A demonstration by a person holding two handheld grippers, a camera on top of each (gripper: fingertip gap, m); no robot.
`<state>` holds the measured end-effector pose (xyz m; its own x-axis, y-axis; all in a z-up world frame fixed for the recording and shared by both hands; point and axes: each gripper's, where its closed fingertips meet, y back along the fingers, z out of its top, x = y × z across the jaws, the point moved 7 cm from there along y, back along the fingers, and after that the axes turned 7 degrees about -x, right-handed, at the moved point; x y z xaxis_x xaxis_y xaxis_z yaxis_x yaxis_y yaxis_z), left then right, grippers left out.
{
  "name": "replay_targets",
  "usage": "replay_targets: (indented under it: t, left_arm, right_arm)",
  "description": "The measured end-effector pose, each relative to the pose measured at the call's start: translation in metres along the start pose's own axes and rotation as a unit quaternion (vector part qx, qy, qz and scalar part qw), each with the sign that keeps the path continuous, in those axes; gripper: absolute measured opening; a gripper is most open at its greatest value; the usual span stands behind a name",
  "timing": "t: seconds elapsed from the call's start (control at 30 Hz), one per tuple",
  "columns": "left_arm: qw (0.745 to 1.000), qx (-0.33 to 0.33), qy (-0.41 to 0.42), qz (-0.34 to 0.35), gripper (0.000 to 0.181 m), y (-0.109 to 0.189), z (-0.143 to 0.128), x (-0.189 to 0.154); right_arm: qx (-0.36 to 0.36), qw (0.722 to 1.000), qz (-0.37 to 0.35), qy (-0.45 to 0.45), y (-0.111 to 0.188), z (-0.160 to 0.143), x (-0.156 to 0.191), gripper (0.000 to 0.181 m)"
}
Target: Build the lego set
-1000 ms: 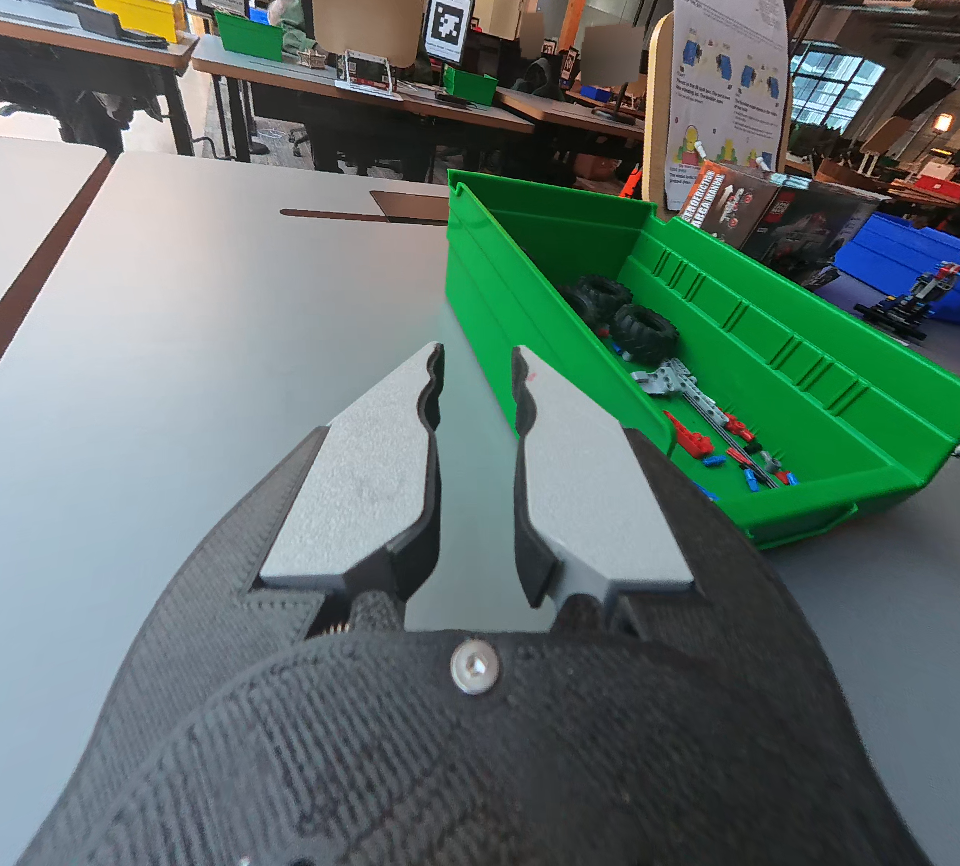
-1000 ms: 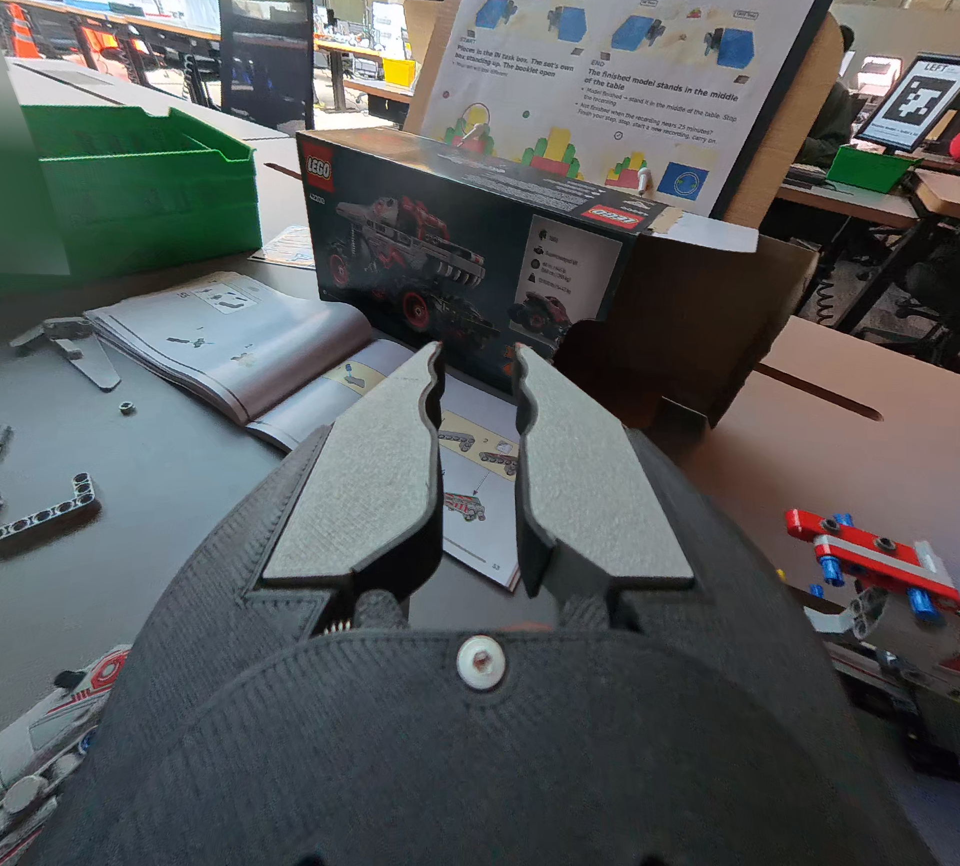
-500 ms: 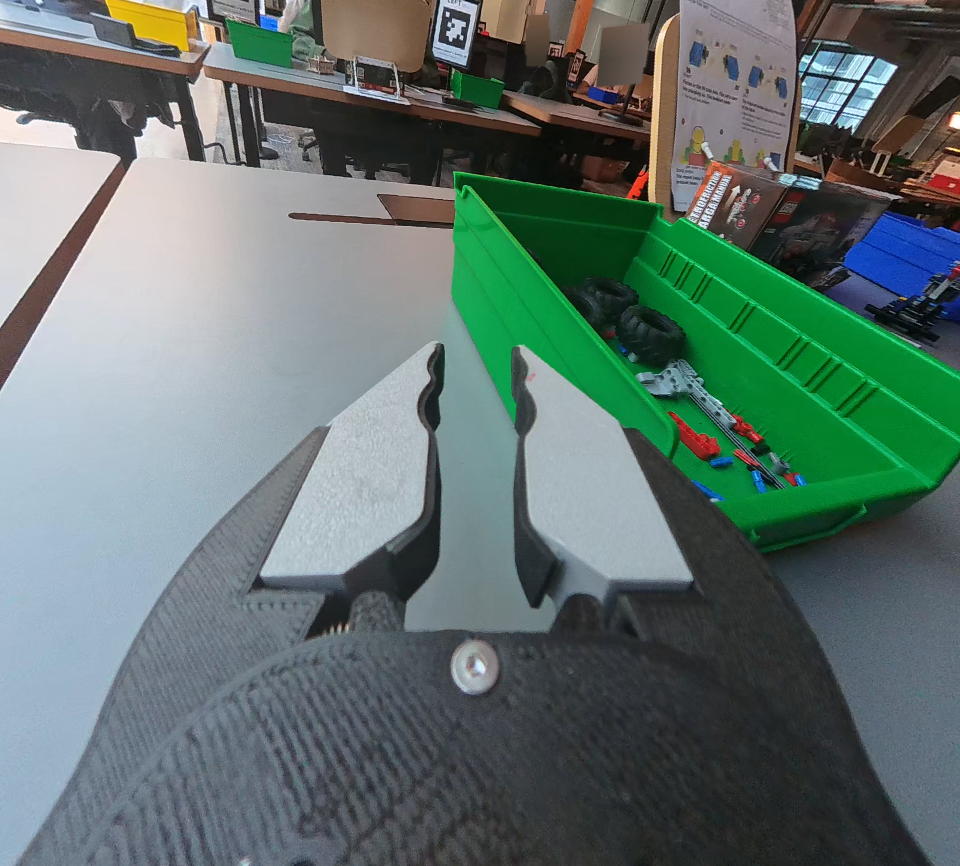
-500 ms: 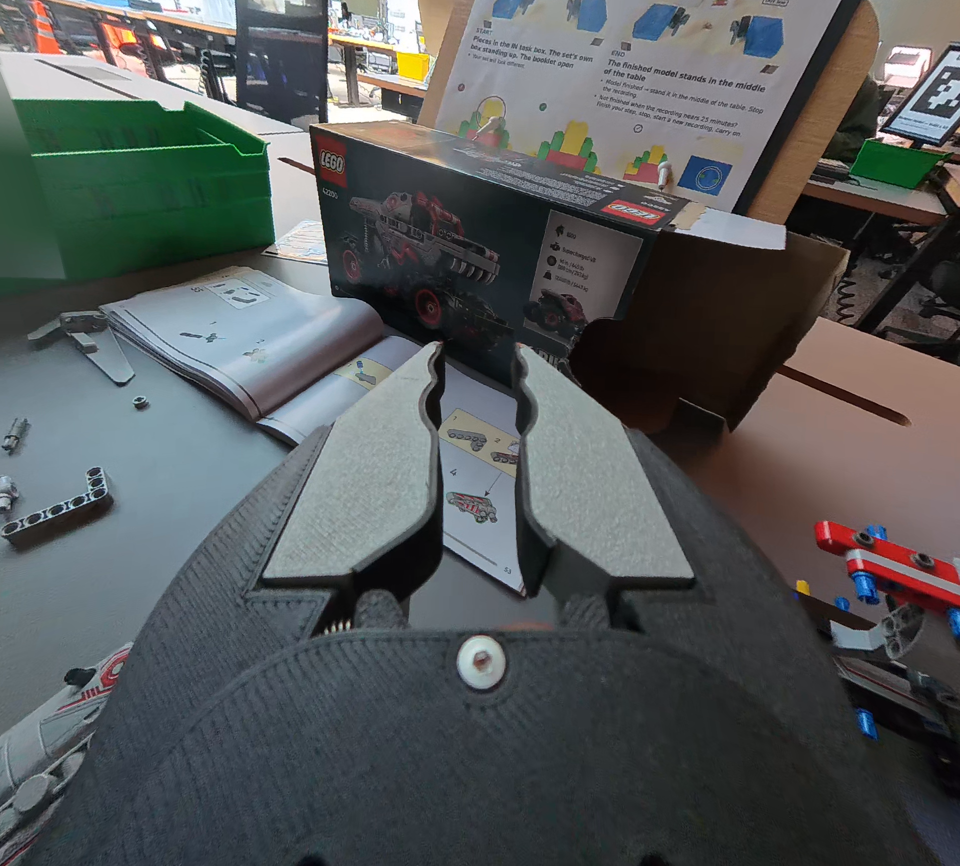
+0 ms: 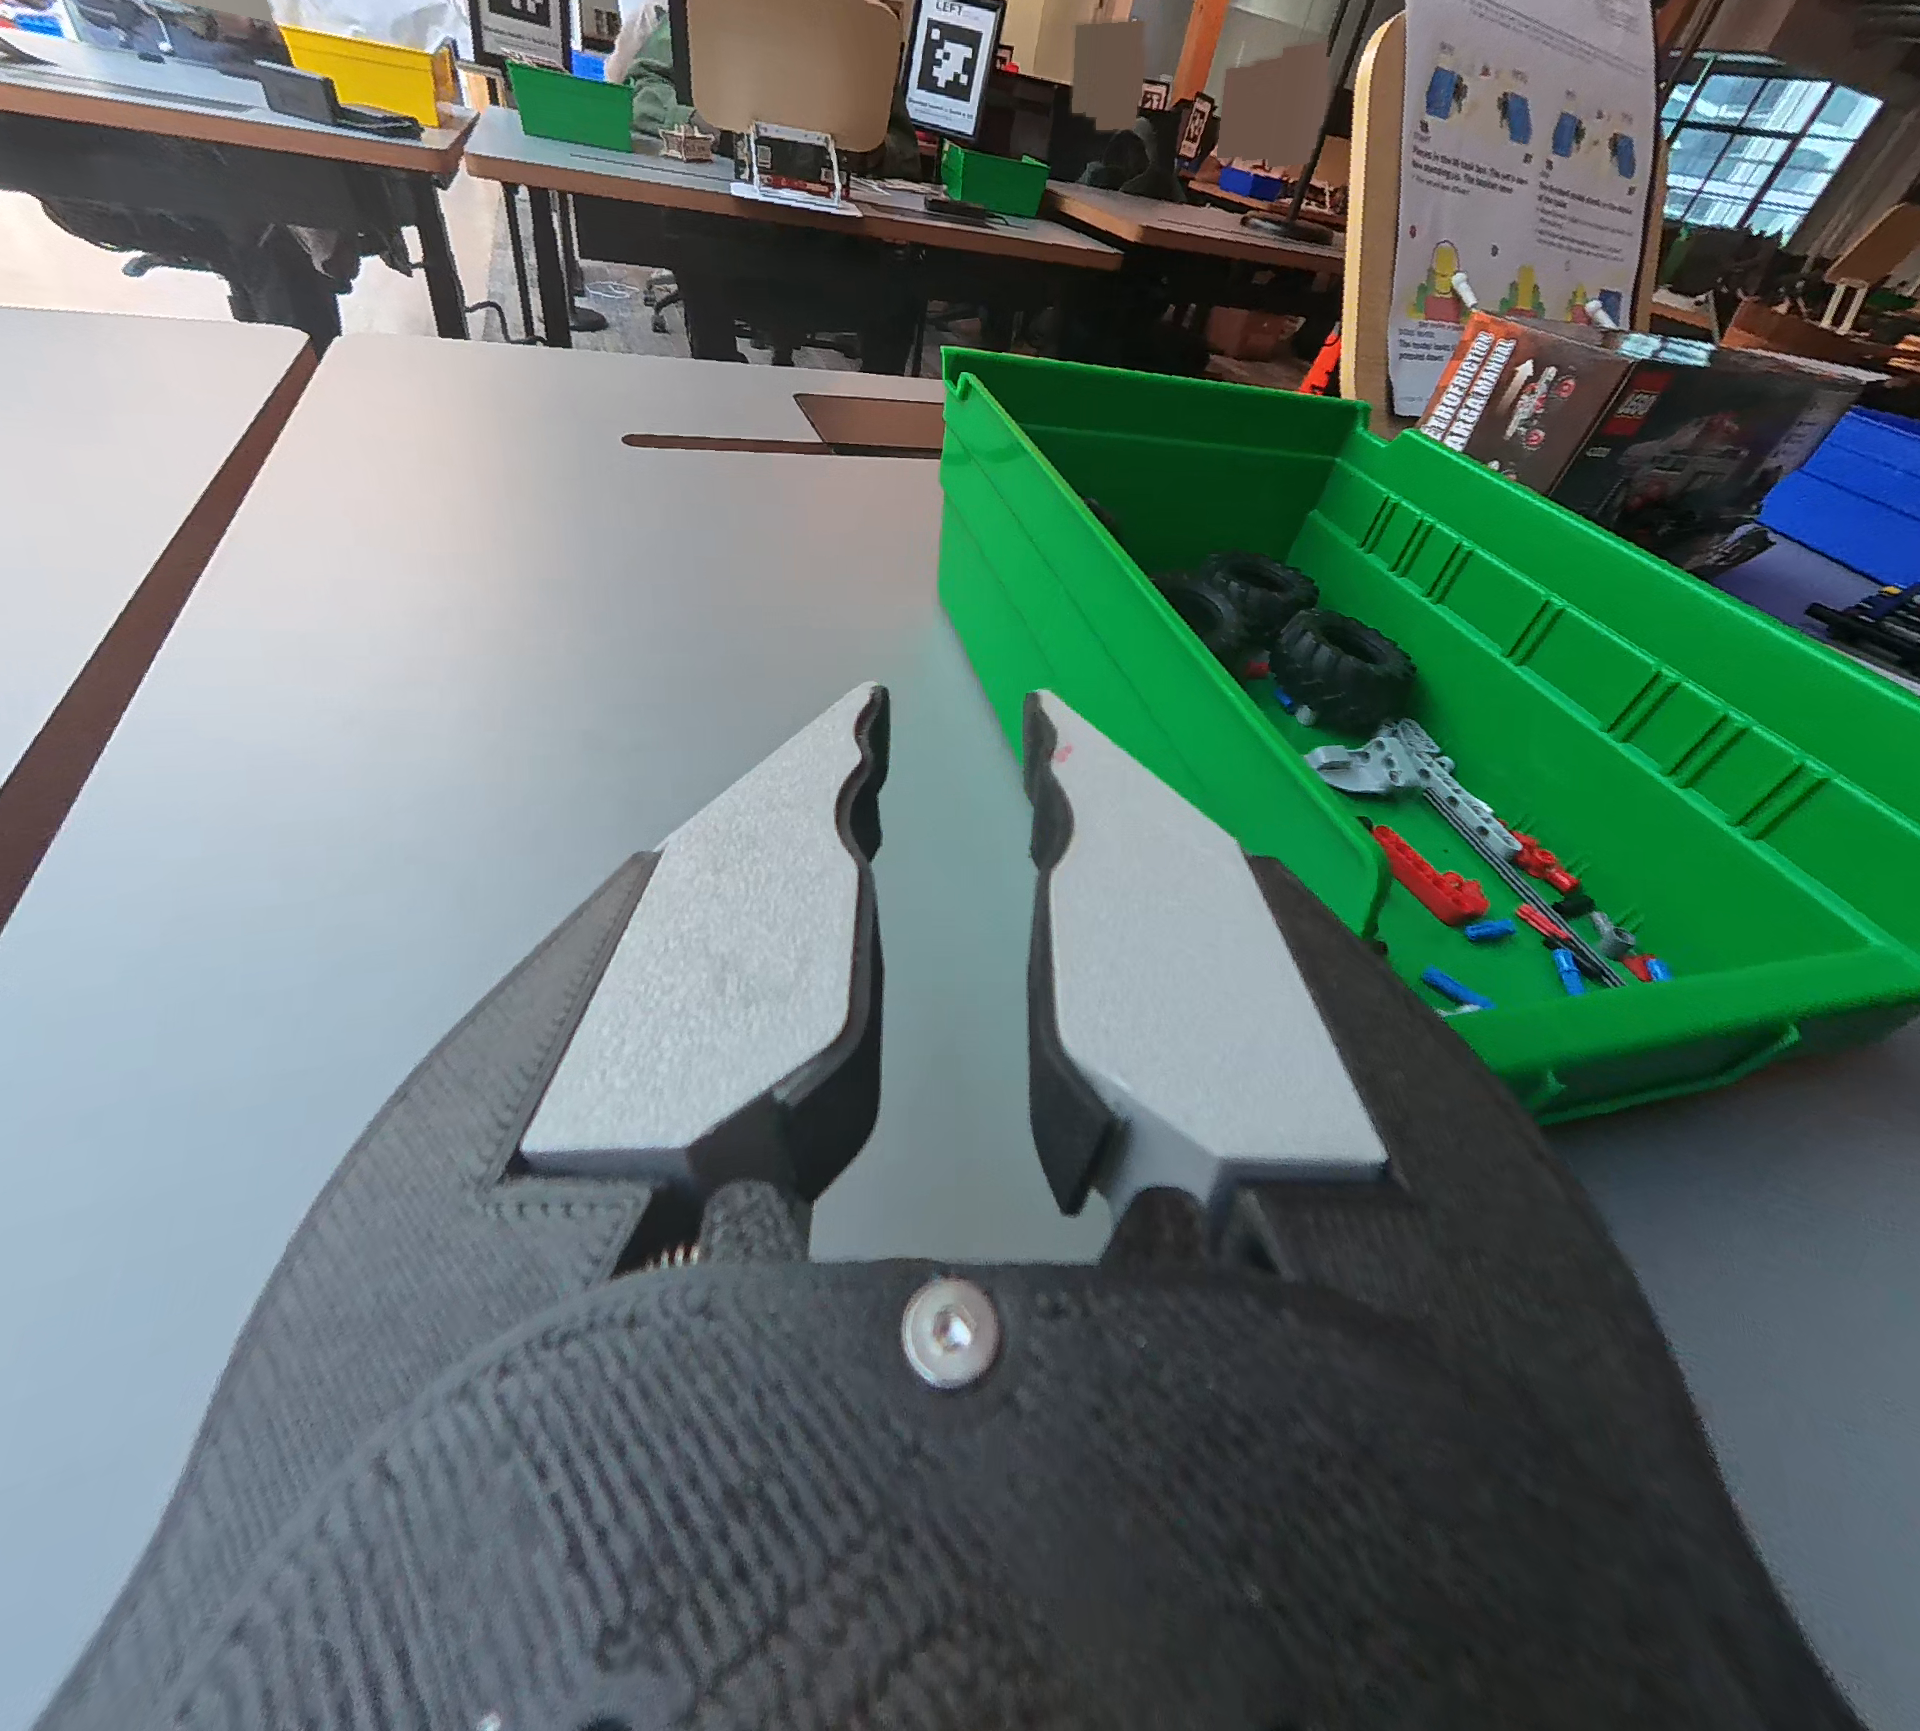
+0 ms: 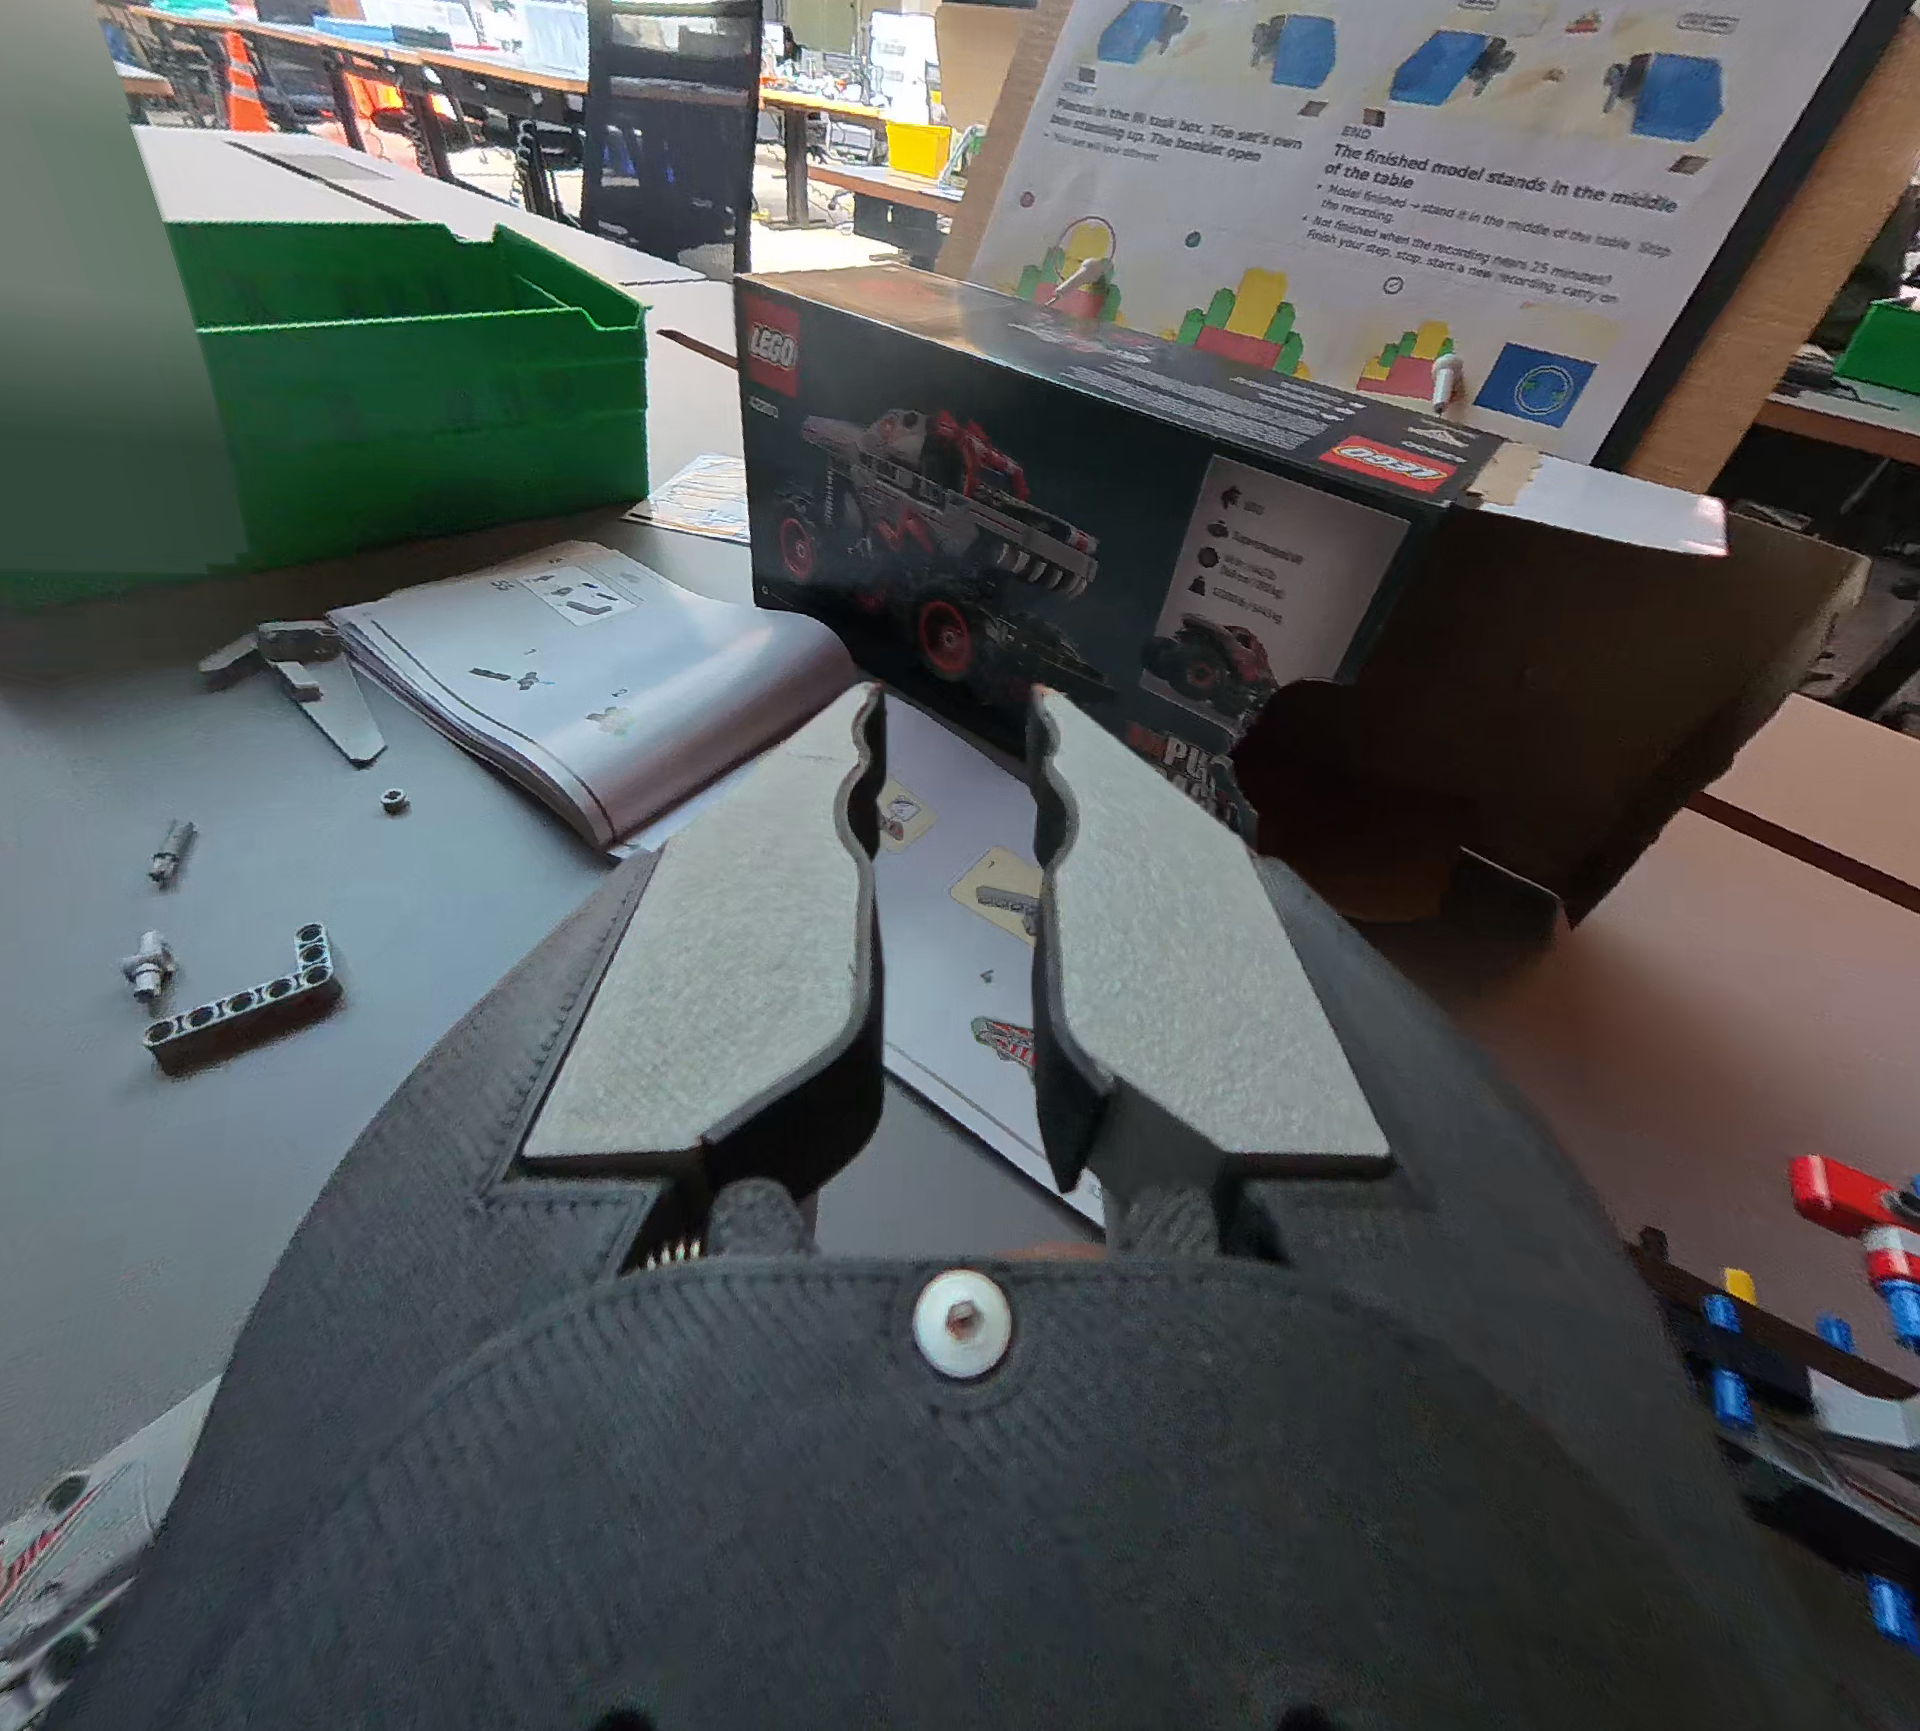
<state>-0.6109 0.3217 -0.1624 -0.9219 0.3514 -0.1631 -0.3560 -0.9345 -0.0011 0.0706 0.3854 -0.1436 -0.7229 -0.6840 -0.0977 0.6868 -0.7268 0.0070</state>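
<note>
Left gripper (image 5: 956, 715): jaws parted with a narrow gap, nothing between them, held over the bare grey table (image 5: 436, 694).

Green bin (image 5: 1621, 642): just right of the left gripper's right finger, long axis running from near right to far left, open top. Contents:
- black tyres (image 5: 1340, 668), clustered toward the far end;
- grey beam assembly (image 5: 1392, 762), lying along the bin's length, near the tyres;
- red beam (image 5: 1429, 871) and small blue and red pins (image 5: 1558, 959), scattered at the near end.

Right gripper (image 6: 956, 715): jaws likewise slightly apart and empty, pointing at the set box (image 6: 1070, 528).

Set box: dark, printed with a red-and-grey monster truck and a red brand logo; stands on its long side, long axis left to right, just beyond the fingertips, its right end flap open.

Instruction booklet (image 6: 623, 684): open flat between the gripper and the box, partly under the fingers.

Loose parts on the table left of the right gripper:
- grey L-shaped beam (image 6: 244, 995), long arm running left to right;
- two small grey pins (image 6: 156, 912);
- grey panel piece (image 6: 301, 679), beside the booklet's left edge.

Partly built model (image 6: 1849, 1318): red, blue and black, at the right edge, cut off by the frame.

Printed poster (image 6: 1455, 123): leaning upright behind the box, bearing pictures and text.
</note>
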Motion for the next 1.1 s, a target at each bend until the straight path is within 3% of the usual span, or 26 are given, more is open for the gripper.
replay_targets:
  t: [0.37,1.1]
  left_arm:
    - [0.998,0.011,-0.046,0.038,0.023,0.000,-0.001,-0.002]
    - [0.997,0.026,-0.049,0.056,0.023,-0.003,-0.003,0.002]
  right_arm:
    - [-0.007,0.997,0.074,0.008,-0.014,0.006,0.027,0.024]
    - [-0.011,0.995,0.097,0.023,-0.017,0.010,0.042,0.023]
